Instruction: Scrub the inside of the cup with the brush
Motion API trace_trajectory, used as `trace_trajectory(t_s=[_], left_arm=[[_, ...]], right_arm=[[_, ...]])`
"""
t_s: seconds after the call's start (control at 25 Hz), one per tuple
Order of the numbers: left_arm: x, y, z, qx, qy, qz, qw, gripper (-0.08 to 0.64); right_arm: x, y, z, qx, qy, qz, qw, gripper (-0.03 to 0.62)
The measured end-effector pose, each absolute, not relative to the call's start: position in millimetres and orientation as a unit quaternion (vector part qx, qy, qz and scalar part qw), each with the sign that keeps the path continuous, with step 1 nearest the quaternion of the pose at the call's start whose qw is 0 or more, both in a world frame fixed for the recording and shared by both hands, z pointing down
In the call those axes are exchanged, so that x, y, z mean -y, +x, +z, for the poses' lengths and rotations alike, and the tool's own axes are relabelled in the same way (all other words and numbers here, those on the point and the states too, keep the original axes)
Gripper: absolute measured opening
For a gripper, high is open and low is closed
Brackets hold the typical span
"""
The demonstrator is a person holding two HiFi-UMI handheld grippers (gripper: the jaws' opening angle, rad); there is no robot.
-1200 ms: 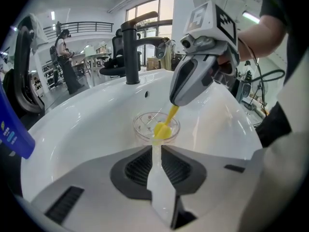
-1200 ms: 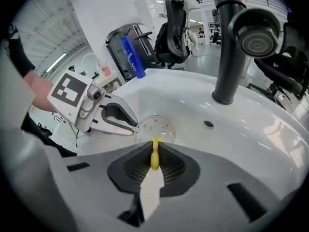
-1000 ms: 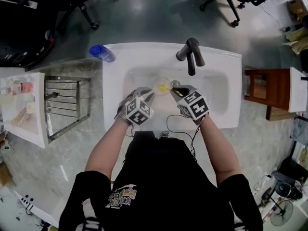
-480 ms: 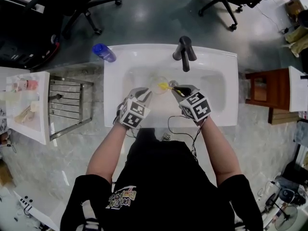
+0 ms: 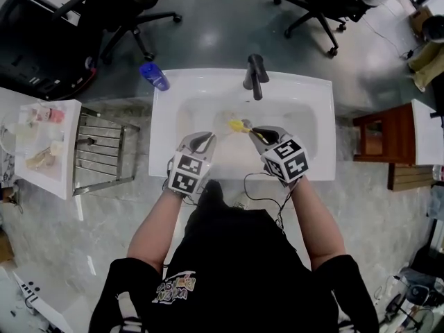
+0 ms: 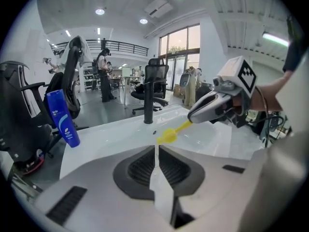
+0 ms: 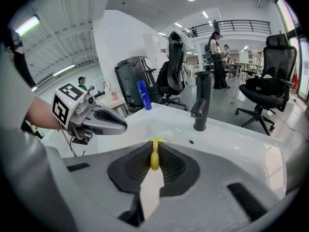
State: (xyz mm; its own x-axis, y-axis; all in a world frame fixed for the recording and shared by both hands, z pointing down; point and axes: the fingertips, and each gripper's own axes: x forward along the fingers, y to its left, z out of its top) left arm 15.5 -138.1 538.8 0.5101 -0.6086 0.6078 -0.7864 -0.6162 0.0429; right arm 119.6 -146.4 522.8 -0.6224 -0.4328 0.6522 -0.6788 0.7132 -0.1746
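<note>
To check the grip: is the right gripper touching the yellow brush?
Touching. The right gripper view shows the handle of the yellow brush pinched between the jaws of the right gripper, with both pads pressing on it.

Left tool [image 5: 202, 139] jaws just closed, empty, right tool [image 5: 258, 131] clamped on brush [image 5: 238, 125], both angled downward

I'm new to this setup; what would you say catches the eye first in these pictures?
The yellow brush, clamped in the right tongs above the white sink, stands out most. Beside it, the left tongs have just been closing, with nothing between them. A black faucet stands on the sink's far rim and a blue bottle by its far left corner.
</note>
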Motion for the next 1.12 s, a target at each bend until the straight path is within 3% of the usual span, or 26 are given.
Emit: trace_trajectory(t_s=[0.52,1.12], left_arm=[[56,38,484,0.449,0.843,0.238,0.177,0.02],[-6,13,469,0.457,0.84,0.223,0.189,0.018]], right_arm=[[85,150,465,0.905,0.311,0.184,0.226,0.037],[36,141,467,0.904,0.317,0.221,0.186,0.037]])
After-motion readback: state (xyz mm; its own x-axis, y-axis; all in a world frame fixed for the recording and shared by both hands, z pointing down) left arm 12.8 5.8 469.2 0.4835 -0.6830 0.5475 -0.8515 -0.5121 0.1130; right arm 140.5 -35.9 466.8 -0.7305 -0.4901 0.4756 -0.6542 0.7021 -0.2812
